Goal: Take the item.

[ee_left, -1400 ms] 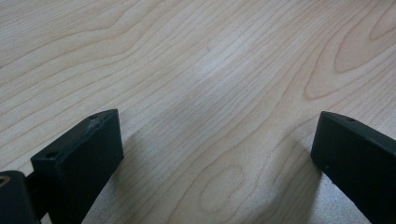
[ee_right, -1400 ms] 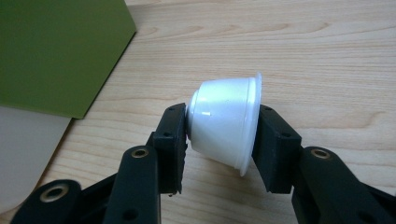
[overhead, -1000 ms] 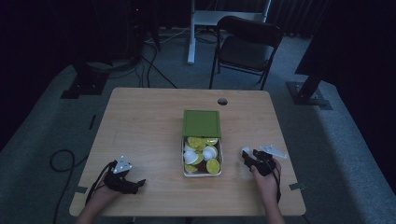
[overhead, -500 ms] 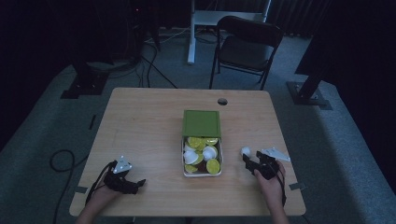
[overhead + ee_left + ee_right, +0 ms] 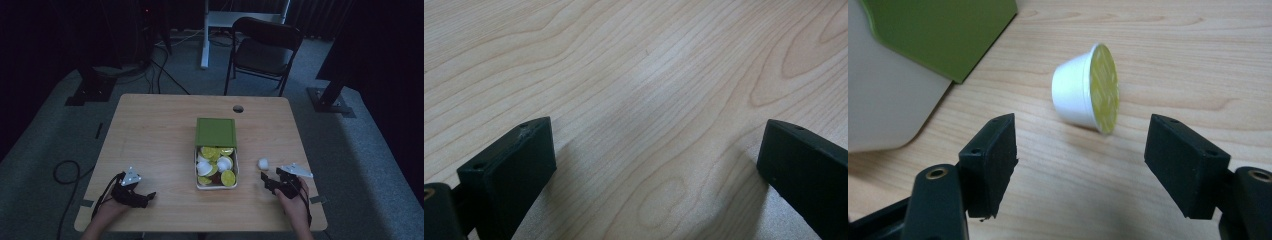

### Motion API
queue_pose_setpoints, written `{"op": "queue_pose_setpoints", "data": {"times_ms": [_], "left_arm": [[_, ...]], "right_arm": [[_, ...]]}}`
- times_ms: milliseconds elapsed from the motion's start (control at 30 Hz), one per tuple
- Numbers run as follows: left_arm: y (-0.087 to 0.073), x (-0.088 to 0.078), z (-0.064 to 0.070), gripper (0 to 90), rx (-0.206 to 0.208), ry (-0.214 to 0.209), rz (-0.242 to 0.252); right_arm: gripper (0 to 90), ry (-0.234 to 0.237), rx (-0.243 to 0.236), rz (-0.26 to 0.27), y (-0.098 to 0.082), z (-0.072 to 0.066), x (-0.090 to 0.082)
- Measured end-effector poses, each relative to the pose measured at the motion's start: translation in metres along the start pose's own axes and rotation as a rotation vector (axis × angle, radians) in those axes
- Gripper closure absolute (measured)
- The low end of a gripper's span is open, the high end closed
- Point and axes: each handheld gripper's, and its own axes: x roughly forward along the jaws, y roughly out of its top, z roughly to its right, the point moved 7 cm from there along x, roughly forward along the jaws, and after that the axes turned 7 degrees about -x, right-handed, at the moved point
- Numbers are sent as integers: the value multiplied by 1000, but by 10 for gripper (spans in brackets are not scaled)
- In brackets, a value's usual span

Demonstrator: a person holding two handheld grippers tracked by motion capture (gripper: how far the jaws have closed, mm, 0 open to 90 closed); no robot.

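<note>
One pod [image 5: 1085,90] apart from the rest, white cup with a yellow foil top. Lies on its side on the bare wooden table [image 5: 150,130], just right of centre in the high view [image 5: 263,163], near the box [image 5: 199,185] but not touching it.

Right gripper [image 5: 1080,155], at lower right of the high view [image 5: 265,180]: spread wide, jaws just now opening, with nothing between the pads. Points straight at the pod, which sits just beyond the tips and in line with the gap, untouched. Reads as a release, or as a line-up for a fresh pinch; cannot tell which.

Pod's heading, in the right gripper view: foil face to the right of the frame and a little toward the camera, narrow base to the left. Long axis, base to foil, therefore runs across the frame from left to right, roughly from jaw to jaw. Looks free to roll on its tapered wall. Would likely meet the closing pads at base and foil, not at the sides.

Box: green lid [image 5: 216,132] lies pushed back toward the top of the frame, probably to keep the many yellow and white pods within reach from the near side.

Left gripper [image 5: 654,165], at lower left of the high view [image 5: 147,196]: also spread, empty, low over bare wood, well apart from everything; seems merely parked.
</note>
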Motion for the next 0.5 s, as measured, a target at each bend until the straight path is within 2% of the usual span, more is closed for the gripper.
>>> {"op": "queue_pose_setpoints", "data": {"times_ms": [267,333,400,500], "left_arm": [[0,0,0,23,0,0,0],[0,0,0,23,0,0,0],[0,0,0,23,0,0,0],[0,0,0,23,0,0,0]], "right_arm": [[260,30,-17,-23,-11,-1,-1],[237,42,-41,-32,-14,-2,-2],[237,65,-43,-37,-16,-5,-2],[251,66,-51,-56,-18,-5,0]]}}
